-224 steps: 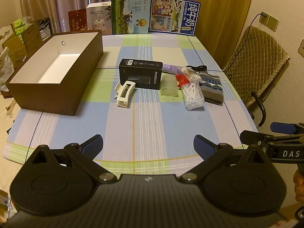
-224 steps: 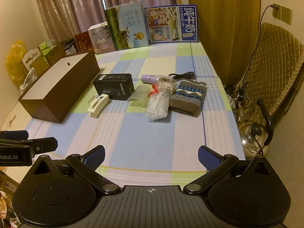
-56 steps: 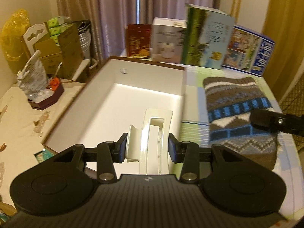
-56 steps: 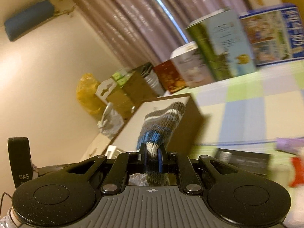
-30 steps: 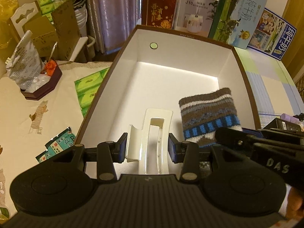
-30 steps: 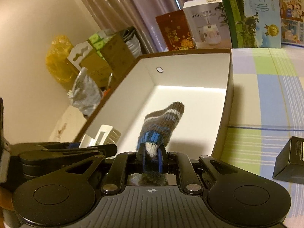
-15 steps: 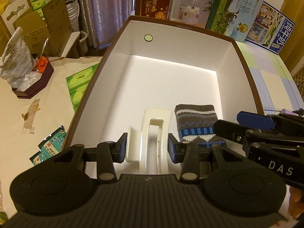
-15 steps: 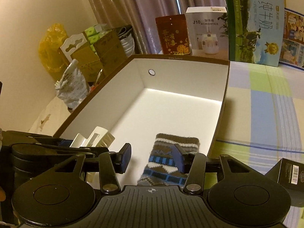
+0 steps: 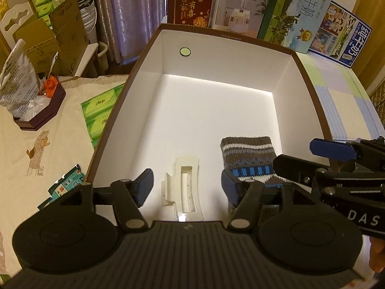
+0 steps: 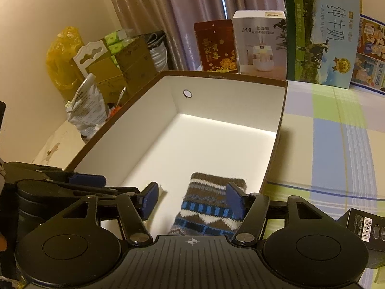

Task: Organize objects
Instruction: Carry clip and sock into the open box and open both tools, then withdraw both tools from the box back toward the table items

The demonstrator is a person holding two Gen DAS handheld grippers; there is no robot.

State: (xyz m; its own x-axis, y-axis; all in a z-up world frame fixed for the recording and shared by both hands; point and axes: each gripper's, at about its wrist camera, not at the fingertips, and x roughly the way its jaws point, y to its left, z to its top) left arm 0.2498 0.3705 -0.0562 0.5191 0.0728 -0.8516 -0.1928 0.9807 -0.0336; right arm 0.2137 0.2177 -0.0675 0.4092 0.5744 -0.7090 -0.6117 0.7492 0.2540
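Observation:
A brown box with a white inside (image 9: 310, 89) (image 10: 276, 142) stands on the table. A cream hair claw clip (image 9: 182, 187) lies on the box floor at its near end. A brown, white and blue knitted sock (image 9: 247, 156) (image 10: 211, 207) lies beside it on the right. My left gripper (image 9: 187, 186) is open above the clip, empty. My right gripper (image 10: 192, 200) is open above the sock, empty; it also shows in the left wrist view (image 9: 332, 166) at the right. The left gripper shows at the left of the right wrist view (image 10: 79, 185).
Cartons (image 9: 243, 7) (image 10: 317, 36) stand behind the box on the checked tablecloth (image 10: 341, 130). A black box (image 10: 365, 224) lies right of the brown box. Left of the table are green tissue packs (image 9: 98, 113), a small tray (image 9: 36, 118) and cardboard boxes (image 10: 125, 67).
My left gripper has opened and let go of the hair clip, which now lies on the box floor. My right gripper had let go of the sock half a second ago and stays open.

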